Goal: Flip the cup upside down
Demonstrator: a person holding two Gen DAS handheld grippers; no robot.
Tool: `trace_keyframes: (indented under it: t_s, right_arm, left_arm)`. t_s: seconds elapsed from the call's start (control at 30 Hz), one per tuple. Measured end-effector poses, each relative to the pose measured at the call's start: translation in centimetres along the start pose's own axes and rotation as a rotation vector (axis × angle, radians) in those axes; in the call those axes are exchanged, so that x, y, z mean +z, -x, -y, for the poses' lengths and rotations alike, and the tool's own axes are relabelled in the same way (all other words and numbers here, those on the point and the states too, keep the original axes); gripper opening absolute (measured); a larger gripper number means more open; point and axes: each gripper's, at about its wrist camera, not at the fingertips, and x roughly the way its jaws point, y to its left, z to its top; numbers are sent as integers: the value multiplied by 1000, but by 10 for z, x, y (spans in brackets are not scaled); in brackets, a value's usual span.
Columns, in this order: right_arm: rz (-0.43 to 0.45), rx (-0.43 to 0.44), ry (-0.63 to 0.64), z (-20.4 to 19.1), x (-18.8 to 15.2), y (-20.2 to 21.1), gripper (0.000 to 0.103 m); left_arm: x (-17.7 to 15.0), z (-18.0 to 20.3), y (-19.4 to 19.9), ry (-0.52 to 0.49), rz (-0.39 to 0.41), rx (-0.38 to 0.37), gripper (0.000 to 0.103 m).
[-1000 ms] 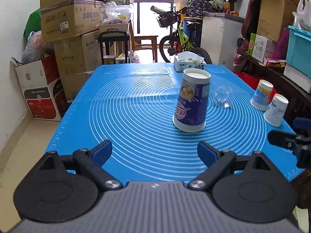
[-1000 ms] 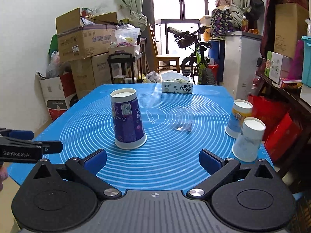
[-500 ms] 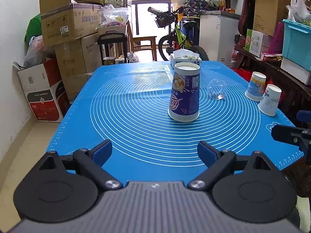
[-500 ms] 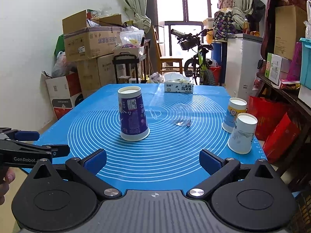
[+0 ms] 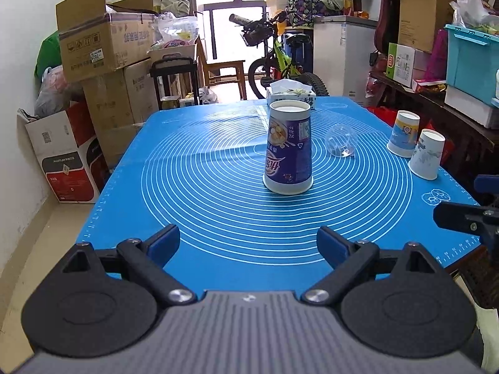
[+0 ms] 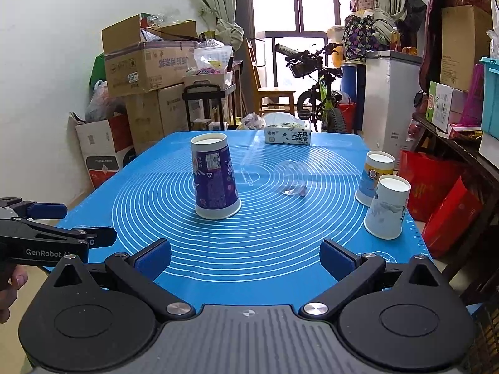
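A tall purple paper cup [image 5: 288, 148] stands upside down, rim on the blue mat [image 5: 202, 187], near the mat's middle; it also shows in the right wrist view [image 6: 214, 177]. My left gripper [image 5: 248, 244] is open and empty, back near the mat's front edge, well short of the cup. My right gripper [image 6: 246, 258] is open and empty, also near the front edge, with the cup ahead and to the left.
A clear plastic cup [image 5: 340, 141] lies on its side right of the purple cup. Two small paper cups [image 6: 386, 205] [image 6: 372, 173] stand upside down at the mat's right edge. A tissue box [image 6: 287, 133] sits at the far edge. Boxes, a bicycle and shelves surround the table.
Both grippers have drawn back from the table, so the purple cup looks farther away. The cup has not moved. Both grippers stay open.
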Motion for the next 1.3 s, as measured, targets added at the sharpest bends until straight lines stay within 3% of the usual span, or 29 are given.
trace_keyframes:
  t_s: [1.3]
  right_arm:
    - [-17,3,7,-2,-1,-4,103]
  left_arm:
    - [1,-1,-5,-5,-12,-1,94]
